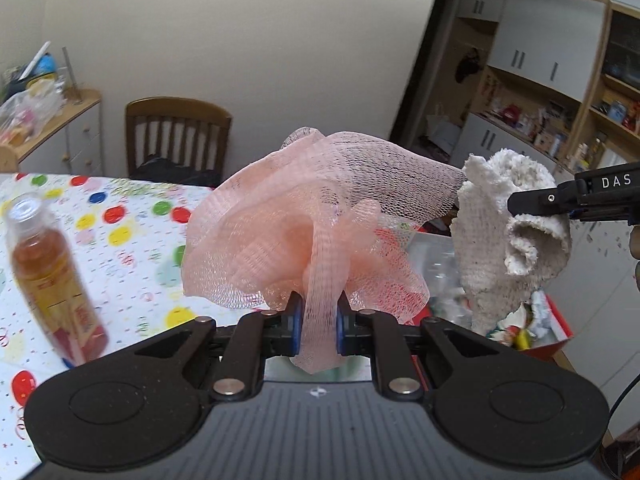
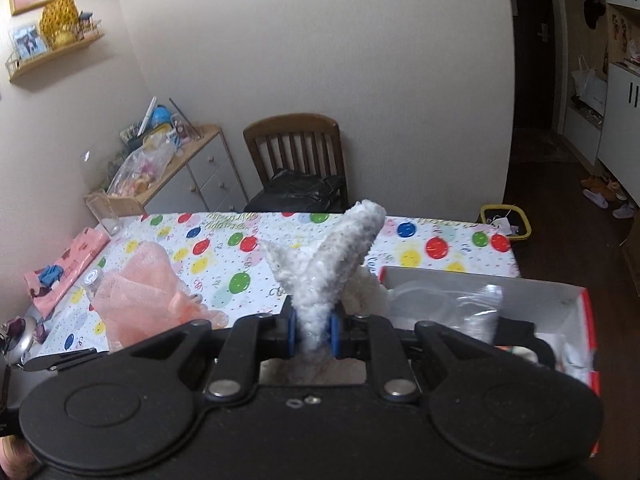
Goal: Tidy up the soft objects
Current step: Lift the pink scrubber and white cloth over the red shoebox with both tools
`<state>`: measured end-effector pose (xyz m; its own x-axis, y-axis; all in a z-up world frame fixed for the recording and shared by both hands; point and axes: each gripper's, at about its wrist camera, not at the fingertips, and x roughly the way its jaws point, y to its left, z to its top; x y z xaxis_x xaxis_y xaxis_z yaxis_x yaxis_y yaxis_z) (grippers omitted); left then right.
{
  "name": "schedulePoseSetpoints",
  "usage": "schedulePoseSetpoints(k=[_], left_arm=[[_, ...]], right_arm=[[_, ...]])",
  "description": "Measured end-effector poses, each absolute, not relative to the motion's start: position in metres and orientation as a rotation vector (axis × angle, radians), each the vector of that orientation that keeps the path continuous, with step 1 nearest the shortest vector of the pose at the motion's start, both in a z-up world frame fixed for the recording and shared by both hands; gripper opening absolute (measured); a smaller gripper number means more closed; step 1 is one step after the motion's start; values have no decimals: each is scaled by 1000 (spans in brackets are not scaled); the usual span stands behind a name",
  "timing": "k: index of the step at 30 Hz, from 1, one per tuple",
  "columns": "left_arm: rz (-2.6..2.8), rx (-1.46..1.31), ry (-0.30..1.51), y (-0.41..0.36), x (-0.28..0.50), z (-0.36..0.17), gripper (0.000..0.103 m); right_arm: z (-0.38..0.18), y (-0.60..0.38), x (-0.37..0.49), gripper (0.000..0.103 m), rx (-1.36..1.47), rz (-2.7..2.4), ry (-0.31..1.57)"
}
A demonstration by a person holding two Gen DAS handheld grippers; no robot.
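Observation:
My left gripper (image 1: 319, 322) is shut on a pink mesh bath pouf (image 1: 304, 224), which billows up in front of the lens above the table. The same pouf (image 2: 140, 296) shows at the left in the right wrist view. My right gripper (image 2: 313, 330) is shut on a white fluffy cloth (image 2: 336, 264) that sticks up between the blue pads. In the left wrist view that cloth (image 1: 508, 240) hangs at the right from my right gripper (image 1: 524, 204), over a red and white box (image 1: 552, 328).
The table wears a polka-dot cover (image 2: 408, 240). An amber bottle (image 1: 52, 276) stands at the left. The open box (image 2: 572, 304) holds clear plastic and small items. A pink cloth (image 2: 60, 272) lies at the far left. A wooden chair (image 2: 296, 152) and a drawer cabinet (image 2: 200, 176) stand behind the table.

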<state>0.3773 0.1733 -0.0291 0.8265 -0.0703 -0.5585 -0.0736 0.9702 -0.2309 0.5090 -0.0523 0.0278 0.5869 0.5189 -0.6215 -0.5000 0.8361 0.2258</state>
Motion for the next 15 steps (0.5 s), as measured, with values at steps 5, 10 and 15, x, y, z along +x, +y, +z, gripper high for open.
schedulePoseSetpoints(k=[5, 10, 15], left_arm=[[-35, -184, 594, 127, 391, -16, 15], [-89, -126, 623, 83, 411, -13, 15], [-130, -81, 651, 39, 427, -19, 15]], right_arm=[[32, -95, 510, 14, 61, 583, 711], [30, -141, 516, 14, 77, 554, 697], [21, -181, 524, 14, 103, 527, 698]])
